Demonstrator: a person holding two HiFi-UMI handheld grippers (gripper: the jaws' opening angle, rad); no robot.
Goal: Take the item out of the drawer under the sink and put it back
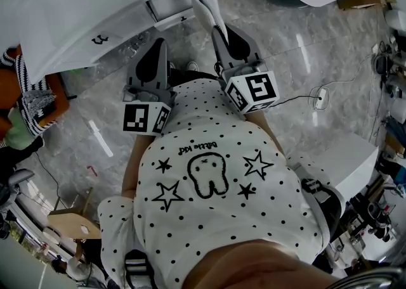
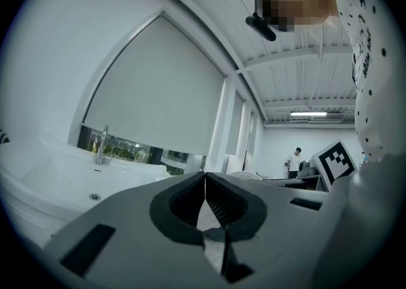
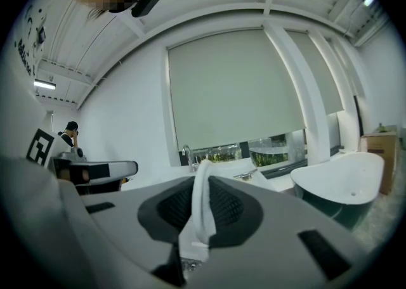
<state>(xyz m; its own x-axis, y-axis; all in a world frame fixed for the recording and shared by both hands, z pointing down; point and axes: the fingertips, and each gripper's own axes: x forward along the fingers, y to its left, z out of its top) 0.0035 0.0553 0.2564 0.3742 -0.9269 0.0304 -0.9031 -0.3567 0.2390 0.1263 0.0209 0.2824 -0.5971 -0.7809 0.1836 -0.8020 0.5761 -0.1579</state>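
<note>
Our right tongs point(image 3: 204, 181) are nearly closed and clamped on a white folded cloth point(image 3: 202, 213), which stands up between the pads at lower centre. Our left tongs point(image 2: 205, 180) have their jaws pressed together on nothing. Only the head view shows the cloth's end poking past the jaw tips, close to the sink point(image 1: 70, 25) at upper left. Only the right gripper view shows a bathtub point(image 3: 339, 183) at the right.

bright, even daylight; gripper views fisheye-warped with dark corners.
</note>
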